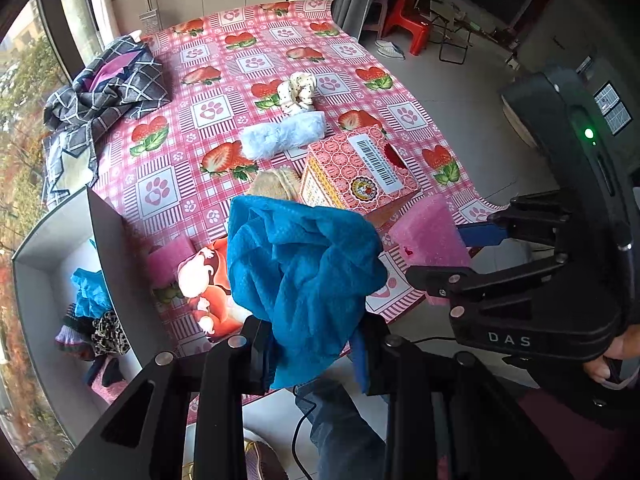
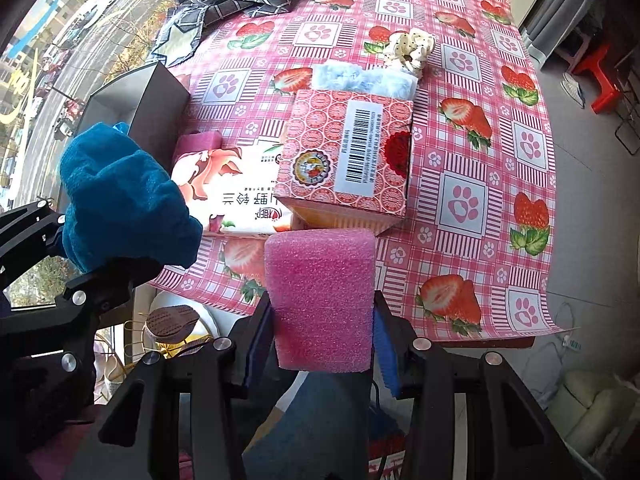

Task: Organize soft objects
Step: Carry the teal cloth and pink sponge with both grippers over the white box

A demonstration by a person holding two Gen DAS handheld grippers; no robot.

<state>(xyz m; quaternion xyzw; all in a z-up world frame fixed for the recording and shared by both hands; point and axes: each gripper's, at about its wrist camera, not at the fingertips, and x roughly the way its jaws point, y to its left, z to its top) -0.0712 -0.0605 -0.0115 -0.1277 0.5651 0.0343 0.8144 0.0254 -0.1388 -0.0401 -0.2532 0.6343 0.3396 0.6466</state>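
At lower centre of its own view, the left gripper (image 1: 316, 354) pinches a drooping blue cloth (image 1: 304, 268); the right gripper (image 2: 322, 344) clamps a pink foam block (image 2: 320, 300). Loose folds could snag the grey bin (image 1: 44, 280) rim at lower left and slip free.

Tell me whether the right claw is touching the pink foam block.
Touching. The right wrist view shows the right claw with its pads pressed against both sides of the pink foam block, holding it off the table.

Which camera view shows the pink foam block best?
The right wrist view: the pink foam block fills the centre, its broad face clear between the right hand-held gripper pads. The left wrist view shows it only at the right, smaller and partly hidden.
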